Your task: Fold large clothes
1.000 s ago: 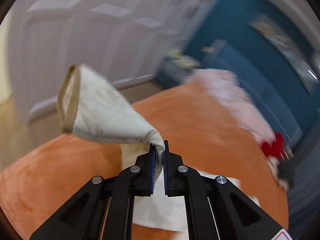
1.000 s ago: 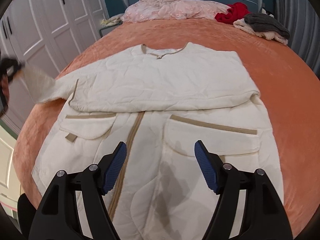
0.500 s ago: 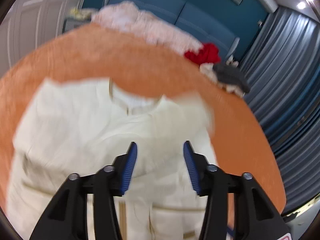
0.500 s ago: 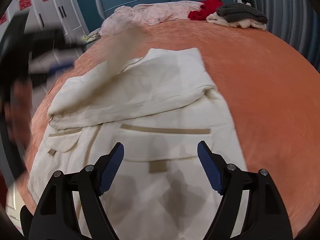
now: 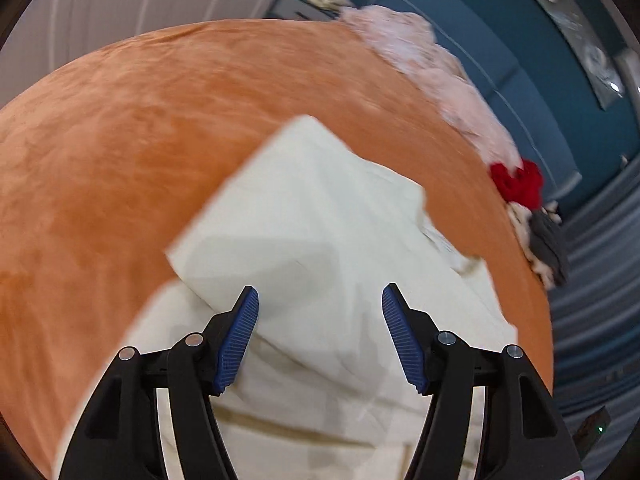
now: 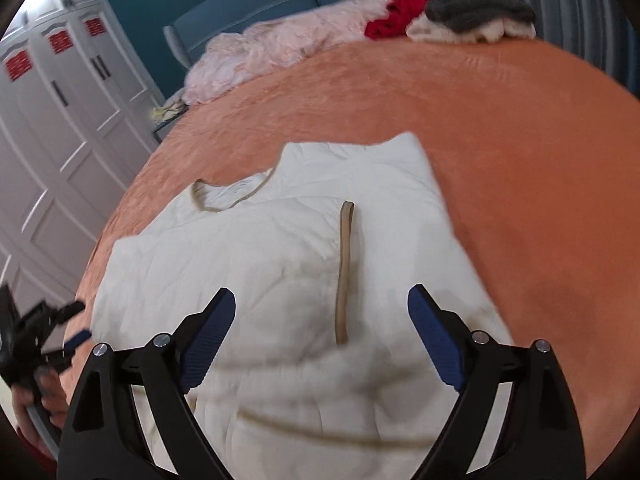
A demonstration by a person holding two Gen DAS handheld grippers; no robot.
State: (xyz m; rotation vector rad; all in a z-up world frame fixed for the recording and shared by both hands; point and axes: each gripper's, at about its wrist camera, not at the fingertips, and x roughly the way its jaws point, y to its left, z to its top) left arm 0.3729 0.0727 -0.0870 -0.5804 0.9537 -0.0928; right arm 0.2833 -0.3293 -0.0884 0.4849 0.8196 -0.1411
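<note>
A large cream quilted jacket with tan trim (image 6: 280,264) lay flat on the orange velvet bed cover (image 6: 520,160), with both sleeves folded in over its chest. One folded sleeve ended in a tan cuff band (image 6: 344,272) that ran down the middle of the garment.

The left gripper (image 5: 320,332) hung over the jacket (image 5: 320,220) with nothing between its blue pads (image 5: 240,332). Its jaws had just been opening and stood about half apart. The right gripper (image 6: 320,340) also hung above the cloth, empty. Its jaws had just been opening too and stood wide apart.

In the right wrist view the left gripper (image 6: 60,332) appeared at eight o'clock, beside the jacket's edge, held by a hand (image 6: 36,400).

At the head of the bed, at twelve o'clock, lay a crumpled pale pink cloth (image 6: 280,48). Toward one o'clock lay a red garment (image 6: 400,8) and a grey knitted piece (image 6: 476,10). White panelled wardrobe doors (image 6: 60,140) stood at ten o'clock.
</note>
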